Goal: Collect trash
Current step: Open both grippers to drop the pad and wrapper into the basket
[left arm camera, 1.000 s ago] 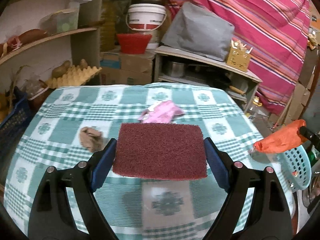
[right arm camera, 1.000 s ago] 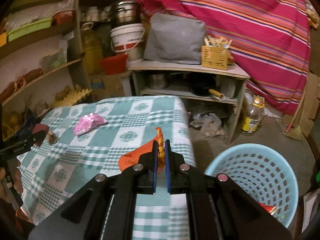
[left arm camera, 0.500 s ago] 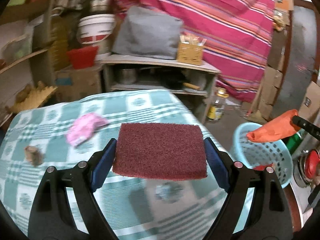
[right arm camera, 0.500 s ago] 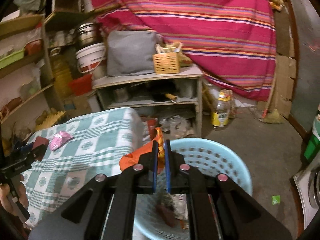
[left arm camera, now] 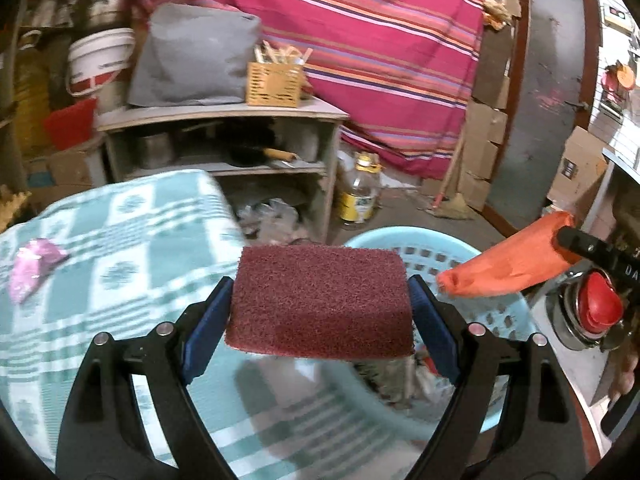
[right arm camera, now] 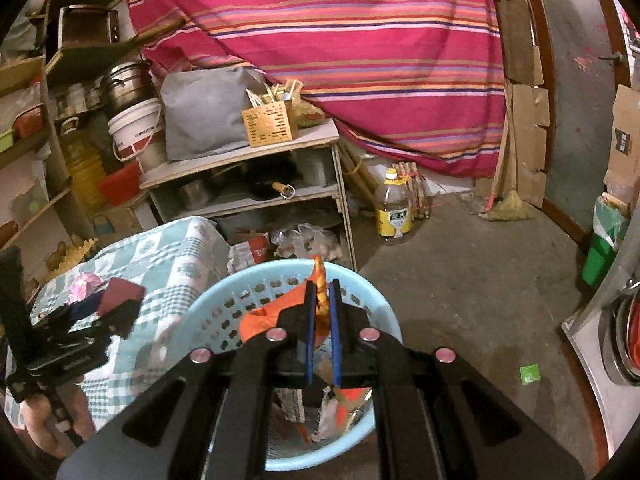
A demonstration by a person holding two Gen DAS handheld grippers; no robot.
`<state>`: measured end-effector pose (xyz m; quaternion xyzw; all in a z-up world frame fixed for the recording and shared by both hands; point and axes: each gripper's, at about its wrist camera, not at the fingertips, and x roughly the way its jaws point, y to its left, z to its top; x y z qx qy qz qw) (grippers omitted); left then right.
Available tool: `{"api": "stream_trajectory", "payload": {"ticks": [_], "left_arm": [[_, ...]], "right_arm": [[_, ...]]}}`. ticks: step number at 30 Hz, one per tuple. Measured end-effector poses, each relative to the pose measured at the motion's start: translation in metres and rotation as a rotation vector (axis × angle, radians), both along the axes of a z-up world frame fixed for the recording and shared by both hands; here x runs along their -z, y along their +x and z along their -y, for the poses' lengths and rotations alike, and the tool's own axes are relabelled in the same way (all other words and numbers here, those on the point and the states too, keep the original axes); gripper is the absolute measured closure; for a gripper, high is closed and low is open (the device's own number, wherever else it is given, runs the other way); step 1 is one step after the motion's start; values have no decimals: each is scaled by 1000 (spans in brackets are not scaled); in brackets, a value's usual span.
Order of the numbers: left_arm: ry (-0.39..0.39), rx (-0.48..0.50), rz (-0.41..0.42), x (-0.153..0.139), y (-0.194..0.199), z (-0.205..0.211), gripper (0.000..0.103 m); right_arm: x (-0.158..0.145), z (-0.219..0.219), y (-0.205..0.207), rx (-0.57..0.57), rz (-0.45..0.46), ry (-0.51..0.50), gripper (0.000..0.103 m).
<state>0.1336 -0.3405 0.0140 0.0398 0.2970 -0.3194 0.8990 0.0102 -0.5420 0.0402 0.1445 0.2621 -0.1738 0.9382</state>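
Observation:
My left gripper [left arm camera: 320, 300] is shut on a dark red scouring pad [left arm camera: 320, 300], its blue pads pressing on both short sides. It hangs over the table's right edge beside the light blue basket [left arm camera: 512, 320]. My right gripper [right arm camera: 322, 292] is shut on an orange wrapper [right arm camera: 264, 316] directly above the light blue basket [right arm camera: 216, 312], which holds several pieces of trash. From the left wrist the orange wrapper [left arm camera: 508, 268] shows at right over the basket. A pink wrapper [left arm camera: 34, 264] lies on the checked tablecloth [left arm camera: 120, 240]. The left gripper [right arm camera: 100, 308] with the pad [right arm camera: 120, 294] appears at left in the right wrist view.
A wooden shelf unit [right arm camera: 248, 160] with pots stands behind the table. A yellow-labelled bottle [right arm camera: 394, 208] stands on the concrete floor [right arm camera: 480, 280]. A striped pink cloth [right arm camera: 340, 40] hangs behind. A metal pot with a red lid [left arm camera: 596, 308] sits at right. A green scrap [right arm camera: 529, 374] lies on the floor.
Both grippers swung right, off the table toward the basket. The right one now holds the orange wrapper over the basket; the left has reached the table's edge with the pad.

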Motion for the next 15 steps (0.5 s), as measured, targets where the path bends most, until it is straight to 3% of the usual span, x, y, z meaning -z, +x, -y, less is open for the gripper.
{"api": "stream_trajectory", "payload": {"ticks": [6, 11, 15], "left_arm": [[17, 40, 2, 9, -7, 29, 19], [6, 35, 1, 7, -7, 26, 9], [-5, 4, 22, -2, -8, 15, 9]], "right_arm": [[6, 9, -2, 11, -14, 8, 96], [8, 12, -2, 17, -28, 10, 96], [11, 8, 1, 9, -41, 2, 96]]}}
